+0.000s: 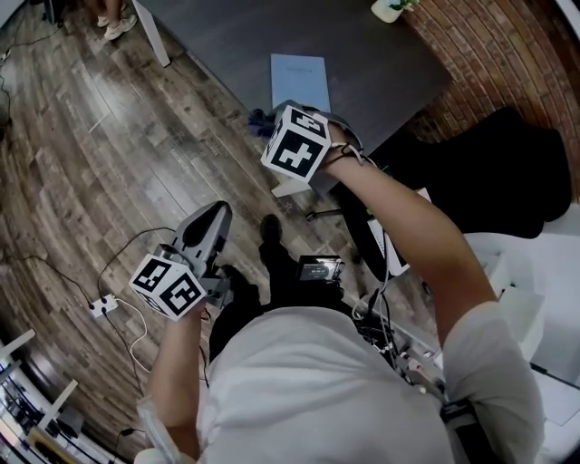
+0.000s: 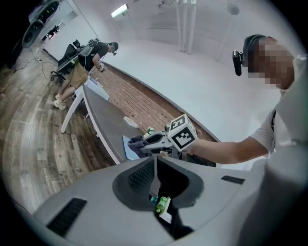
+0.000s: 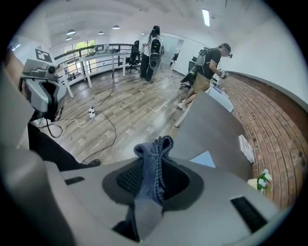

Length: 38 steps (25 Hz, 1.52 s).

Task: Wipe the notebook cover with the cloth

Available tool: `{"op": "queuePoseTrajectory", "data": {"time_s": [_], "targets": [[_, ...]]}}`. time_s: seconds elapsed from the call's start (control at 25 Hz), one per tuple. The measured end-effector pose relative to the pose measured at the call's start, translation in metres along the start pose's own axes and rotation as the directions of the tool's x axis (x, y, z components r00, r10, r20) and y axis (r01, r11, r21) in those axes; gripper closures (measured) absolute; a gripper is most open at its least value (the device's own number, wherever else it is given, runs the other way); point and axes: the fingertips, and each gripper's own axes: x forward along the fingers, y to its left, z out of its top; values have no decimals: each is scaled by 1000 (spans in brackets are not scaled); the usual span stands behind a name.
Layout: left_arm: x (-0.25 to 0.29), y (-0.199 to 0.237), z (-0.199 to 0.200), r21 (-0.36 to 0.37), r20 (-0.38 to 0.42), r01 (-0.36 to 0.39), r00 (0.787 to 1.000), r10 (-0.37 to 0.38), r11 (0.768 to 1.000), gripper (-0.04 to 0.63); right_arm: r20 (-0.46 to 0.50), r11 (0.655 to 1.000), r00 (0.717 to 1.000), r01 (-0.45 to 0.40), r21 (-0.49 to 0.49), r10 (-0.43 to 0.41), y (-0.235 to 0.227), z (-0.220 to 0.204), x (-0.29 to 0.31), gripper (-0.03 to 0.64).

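Observation:
A light blue notebook (image 1: 299, 80) lies flat on the dark grey table (image 1: 381, 63), close to its near edge. My right gripper (image 1: 275, 116) hovers over that edge just short of the notebook, shut on a dark blue cloth (image 1: 260, 118). In the right gripper view the cloth (image 3: 153, 166) bunches up between the jaws, and one notebook corner (image 3: 204, 159) shows past them. My left gripper (image 1: 215, 216) is lower left over the wooden floor, away from the table, its jaws together with nothing in them. The left gripper view shows the right gripper (image 2: 155, 141) with the cloth (image 2: 135, 142) over the notebook (image 2: 128, 147).
A small potted plant (image 1: 391, 8) stands at the table's far side by the brick wall. Cables and a power strip (image 1: 103, 305) lie on the floor at left. A white table leg (image 1: 151, 33) stands far left. People (image 3: 210, 62) work at the table's far end.

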Motion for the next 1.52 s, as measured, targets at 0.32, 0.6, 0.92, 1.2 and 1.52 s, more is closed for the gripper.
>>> {"op": "queuePoseTrajectory", "data": {"time_s": [0.32, 0.6, 0.92, 1.2, 1.52], "targets": [[-32, -24, 33, 46, 63, 36, 997, -39, 998, 586, 127, 989, 990, 35, 145, -54, 22, 16, -56, 511], [-54, -46, 45, 90, 83, 61, 994, -69, 994, 586, 213, 954, 969, 57, 294, -123, 39, 16, -98, 511], [-79, -70, 49, 137, 86, 86, 991, -98, 987, 586, 288, 898, 937, 55, 436, -197, 70, 11, -135, 511], [-106, -90, 57, 183, 100, 113, 986, -133, 976, 586, 339, 842, 901, 50, 537, -270, 101, 6, -169, 511], [-130, -108, 54, 209, 86, 154, 981, -175, 966, 586, 384, 787, 861, 29, 616, -333, 141, 1, -202, 511]]}}
